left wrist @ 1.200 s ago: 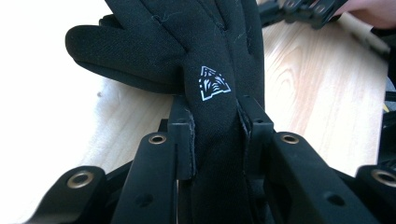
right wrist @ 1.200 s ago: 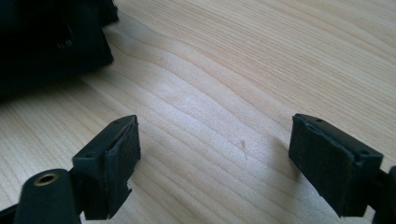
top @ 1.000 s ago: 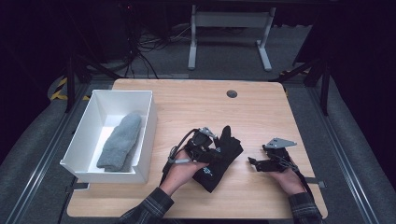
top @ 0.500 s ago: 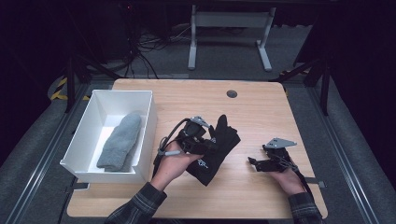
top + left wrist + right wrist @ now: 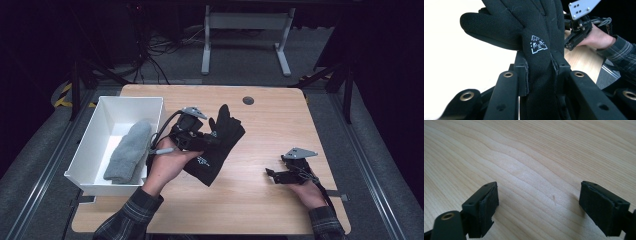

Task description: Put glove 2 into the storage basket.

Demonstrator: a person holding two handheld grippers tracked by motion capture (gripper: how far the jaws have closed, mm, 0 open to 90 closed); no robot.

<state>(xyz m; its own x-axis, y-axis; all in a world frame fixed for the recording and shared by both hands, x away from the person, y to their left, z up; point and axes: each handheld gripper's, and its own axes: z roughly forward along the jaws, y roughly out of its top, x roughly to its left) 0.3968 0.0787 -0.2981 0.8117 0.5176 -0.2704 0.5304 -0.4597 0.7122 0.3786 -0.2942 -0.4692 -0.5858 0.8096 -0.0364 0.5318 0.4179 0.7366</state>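
Left gripper (image 5: 207, 142) fingers clenched on the black glove (image 5: 217, 147), holding it off the bench (image 5: 260, 125) just right of the white bin (image 5: 100, 130). In the left gripper view the fingers (image 5: 521, 75) pinch the black glove (image 5: 536, 45) across its narrow part below the white logo, glove fingertips pointing away from the camera. Grey mitten (image 5: 129, 150) lies inside the white bin, near the bin's right wall. Right gripper (image 5: 272, 175) sits low at the right near side of the bench, well apart from the glove; its fingers (image 5: 486, 205) are released, spread wide with bare wood between them.
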